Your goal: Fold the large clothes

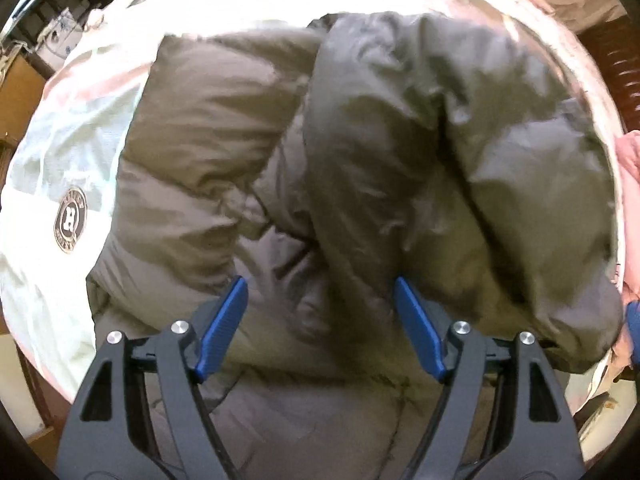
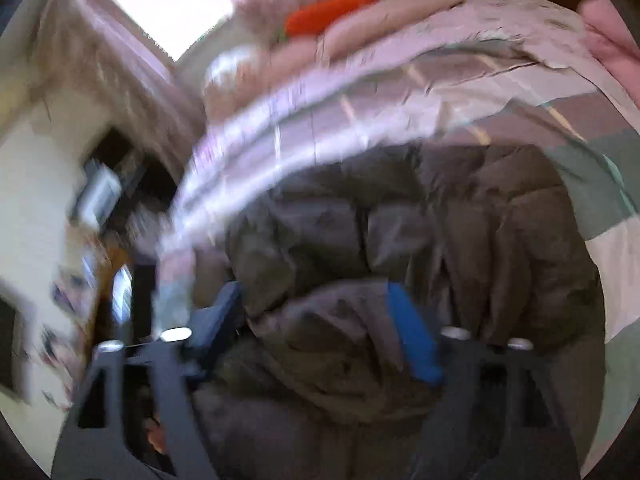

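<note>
Two grippers over the puffy brown quilted down jacket (image 1: 224,152) bunched on the pale checked bedspread (image 2: 400,92). Left gripper (image 1: 320,300) hangs released above the folded-over sleeve; right gripper (image 2: 316,300) gapes, fabric between but unpinched. Flatten the bulk first, then you pinch a hem edge.

right view motion-blurred, jacket (image 2: 400,240) edges cropped

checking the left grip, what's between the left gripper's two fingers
In the left wrist view, only the brown puffer jacket lies between the left gripper's blue fingers, which stand wide apart and do not pinch it.
</note>
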The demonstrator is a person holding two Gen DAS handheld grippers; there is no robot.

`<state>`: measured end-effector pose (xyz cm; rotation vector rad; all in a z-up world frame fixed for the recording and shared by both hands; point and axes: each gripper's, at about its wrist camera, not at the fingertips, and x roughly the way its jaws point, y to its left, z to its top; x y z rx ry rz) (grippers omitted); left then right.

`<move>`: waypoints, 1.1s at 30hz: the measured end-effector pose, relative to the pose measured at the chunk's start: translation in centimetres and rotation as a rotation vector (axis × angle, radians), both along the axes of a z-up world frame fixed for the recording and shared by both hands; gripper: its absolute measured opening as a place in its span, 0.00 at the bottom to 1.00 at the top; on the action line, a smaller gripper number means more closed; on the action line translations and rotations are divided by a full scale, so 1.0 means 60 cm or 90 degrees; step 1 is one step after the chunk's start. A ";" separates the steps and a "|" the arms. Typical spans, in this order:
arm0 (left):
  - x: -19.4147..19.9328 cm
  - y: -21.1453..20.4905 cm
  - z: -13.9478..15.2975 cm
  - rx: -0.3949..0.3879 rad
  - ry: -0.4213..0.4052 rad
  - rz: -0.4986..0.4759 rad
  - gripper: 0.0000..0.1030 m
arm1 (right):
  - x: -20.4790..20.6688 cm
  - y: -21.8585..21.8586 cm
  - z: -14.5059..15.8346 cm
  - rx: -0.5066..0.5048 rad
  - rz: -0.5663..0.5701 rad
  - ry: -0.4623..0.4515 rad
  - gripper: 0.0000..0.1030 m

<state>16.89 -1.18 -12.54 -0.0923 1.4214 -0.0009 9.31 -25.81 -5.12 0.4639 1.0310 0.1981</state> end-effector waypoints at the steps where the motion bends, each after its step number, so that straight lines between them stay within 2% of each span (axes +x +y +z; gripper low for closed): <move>1: 0.001 -0.001 -0.008 0.003 0.010 0.003 0.75 | 0.004 0.011 -0.020 -0.002 0.009 0.030 0.43; 2: 0.003 0.000 -0.016 0.011 0.020 0.004 0.76 | 0.007 0.023 -0.042 -0.001 0.021 0.064 0.40; 3: 0.004 0.001 -0.022 0.017 0.027 0.004 0.76 | 0.009 0.045 -0.076 -0.003 0.050 0.122 0.38; 6: 0.006 0.013 -0.022 0.020 0.037 0.019 0.77 | -0.002 0.098 -0.138 -0.044 0.105 0.207 0.38; 9: 0.005 0.029 -0.001 0.035 0.010 0.040 0.77 | -0.015 0.134 -0.172 -0.095 0.136 0.241 0.39; 11: 0.003 0.035 0.021 0.047 -0.027 0.052 0.76 | -0.018 0.146 -0.185 -0.116 0.146 0.248 0.39; 13: -0.001 0.046 0.050 0.039 -0.071 0.061 0.76 | -0.021 0.157 -0.187 -0.136 0.162 0.247 0.41; 16: 0.007 0.034 0.076 0.019 -0.120 0.058 0.76 | -0.031 0.186 -0.174 -0.184 0.219 0.236 0.51; 18: 0.001 0.024 0.080 0.014 -0.131 0.040 0.76 | -0.038 0.195 -0.142 -0.209 0.239 0.211 0.52; 20: 0.000 0.002 0.084 0.006 -0.131 0.030 0.76 | -0.048 0.184 -0.078 -0.178 0.241 0.139 0.52; 22: -0.001 -0.009 0.080 0.000 -0.129 0.018 0.76 | -0.048 0.149 -0.024 -0.159 0.202 0.058 0.56; 24: 0.001 -0.013 0.076 0.013 -0.132 -0.001 0.76 | -0.034 0.099 -0.007 -0.146 0.115 0.037 0.69; 25: -0.002 -0.014 0.075 0.020 -0.136 -0.008 0.76 | -0.023 0.057 -0.016 -0.118 0.039 0.062 0.69; 27: -0.010 -0.031 0.073 0.038 -0.150 -0.020 0.76 | -0.012 0.009 -0.046 -0.064 -0.039 0.123 0.70; 28: -0.014 -0.040 0.074 0.046 -0.158 -0.026 0.76 | -0.008 -0.019 -0.082 -0.015 -0.083 0.184 0.70; 30: -0.019 -0.055 0.074 0.051 -0.169 -0.048 0.76 | -0.009 -0.034 -0.139 0.042 -0.104 0.285 0.84; 33: -0.025 -0.075 0.069 0.056 -0.182 -0.070 0.76 | -0.016 -0.037 -0.183 0.116 -0.115 0.328 0.92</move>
